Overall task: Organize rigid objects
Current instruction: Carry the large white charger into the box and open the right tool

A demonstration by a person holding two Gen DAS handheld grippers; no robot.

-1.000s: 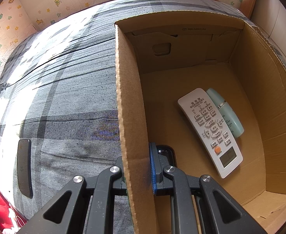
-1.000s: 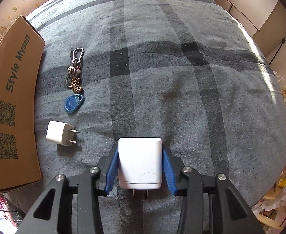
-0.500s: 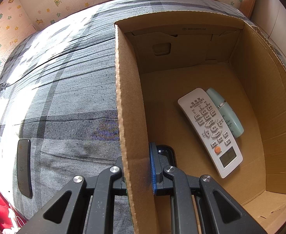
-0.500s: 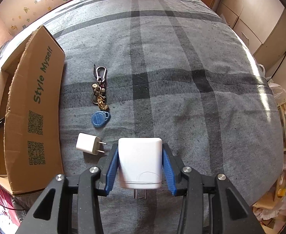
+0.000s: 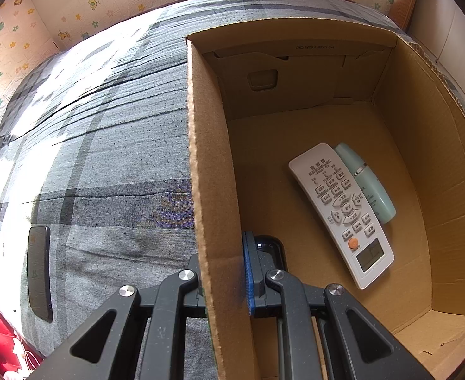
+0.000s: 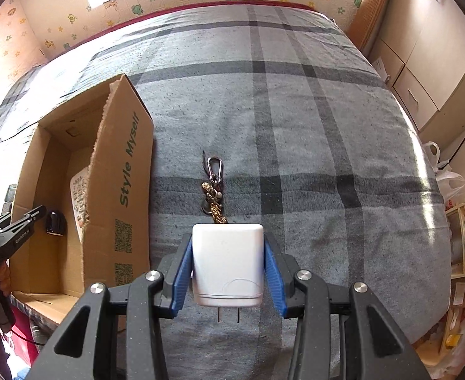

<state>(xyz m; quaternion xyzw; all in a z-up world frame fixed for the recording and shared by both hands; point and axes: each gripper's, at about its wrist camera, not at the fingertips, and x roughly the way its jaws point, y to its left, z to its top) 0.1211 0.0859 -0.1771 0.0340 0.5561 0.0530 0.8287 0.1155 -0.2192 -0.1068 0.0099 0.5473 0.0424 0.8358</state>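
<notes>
My right gripper [image 6: 227, 261] is shut on a large white charger [image 6: 227, 262], held above the grey plaid bed, prongs pointing back at me. My left gripper [image 5: 223, 269] is shut on the left wall of the open cardboard box [image 5: 207, 164]; the same box [image 6: 118, 171] shows at the left of the right wrist view. Inside the box lie a white remote [image 5: 343, 212], a pale green bottle [image 5: 367, 182] and a black object [image 5: 272, 248] by my right finger. A keychain [image 6: 214, 186] lies on the bed just beyond the charger.
A black phone [image 5: 38, 272] lies on the bed left of the box. The left gripper [image 6: 14, 231] and the hand holding it show at the left edge of the right wrist view. Cabinets and shelves stand to the right of the bed.
My right gripper has risen and moved left with the charger; the box now shows its inside and the small white plug and blue tag are out of sight. The left gripper has not moved.
</notes>
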